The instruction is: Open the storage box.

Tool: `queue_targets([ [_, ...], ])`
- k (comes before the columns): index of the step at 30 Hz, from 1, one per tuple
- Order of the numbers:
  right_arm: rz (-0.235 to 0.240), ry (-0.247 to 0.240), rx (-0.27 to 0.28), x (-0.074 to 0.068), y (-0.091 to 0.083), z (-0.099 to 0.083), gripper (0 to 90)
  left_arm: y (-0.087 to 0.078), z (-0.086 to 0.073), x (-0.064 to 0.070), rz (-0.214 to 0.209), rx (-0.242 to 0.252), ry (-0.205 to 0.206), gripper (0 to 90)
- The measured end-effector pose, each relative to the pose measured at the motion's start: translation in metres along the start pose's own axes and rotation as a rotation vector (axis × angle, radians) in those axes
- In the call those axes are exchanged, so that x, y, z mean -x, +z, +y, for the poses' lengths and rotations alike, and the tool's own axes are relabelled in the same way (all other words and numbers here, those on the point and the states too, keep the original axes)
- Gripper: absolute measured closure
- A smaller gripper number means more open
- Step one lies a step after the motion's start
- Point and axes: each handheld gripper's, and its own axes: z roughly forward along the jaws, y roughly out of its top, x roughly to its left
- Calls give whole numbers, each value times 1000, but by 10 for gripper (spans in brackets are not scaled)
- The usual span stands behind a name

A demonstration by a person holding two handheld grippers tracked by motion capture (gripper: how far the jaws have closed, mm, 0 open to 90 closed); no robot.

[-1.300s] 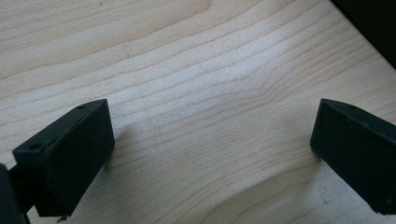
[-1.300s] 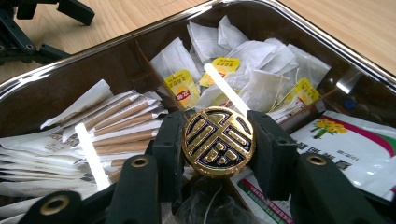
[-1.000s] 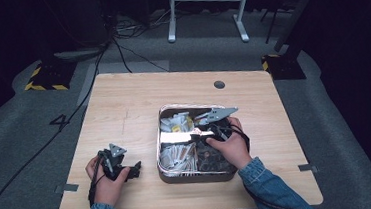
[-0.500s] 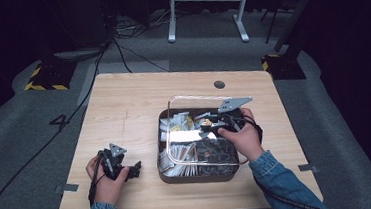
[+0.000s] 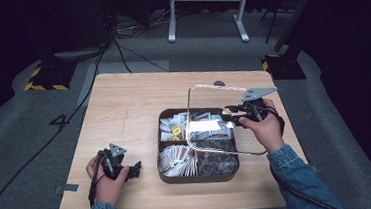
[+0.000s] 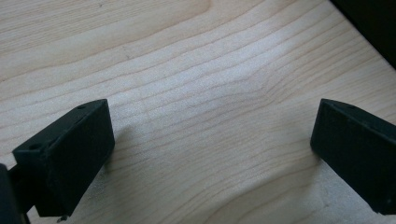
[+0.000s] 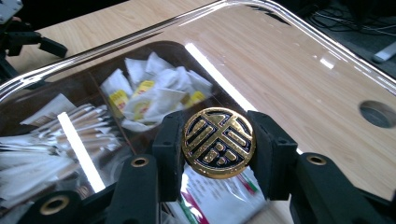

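Right tool (image 7: 218,142) clamped on gold knob (image 7: 218,143) of clear lid (image 5: 197,91), lid tilted above box (image 5: 199,176). Left tool (image 6: 212,154) spread apart, resting on desk (image 5: 123,104).

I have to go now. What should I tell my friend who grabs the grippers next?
Right gripper: shut on the gold knob of the clear lid, holding the lid tilted up above the box.
Left gripper: open, holding nothing, resting on the table left of the box.
Done: lid is off; the packets sit in their compartments.
Left: put the lid down somewhere, probably on the bare table, then carry on with the packets.
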Motion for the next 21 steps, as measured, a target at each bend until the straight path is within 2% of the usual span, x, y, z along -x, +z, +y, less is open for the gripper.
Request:
queue_targets([
  [8,-66,23,-32,27,-22,-12,588,1,1,1,-3,0,-2,0],
  [14,-85,55,-24,44,-33,-22,588,1,1,1,-1,1,0,0],
  [21,-110,64,-37,60,-45,-29,588,1,1,1,0,2,1,1],
])
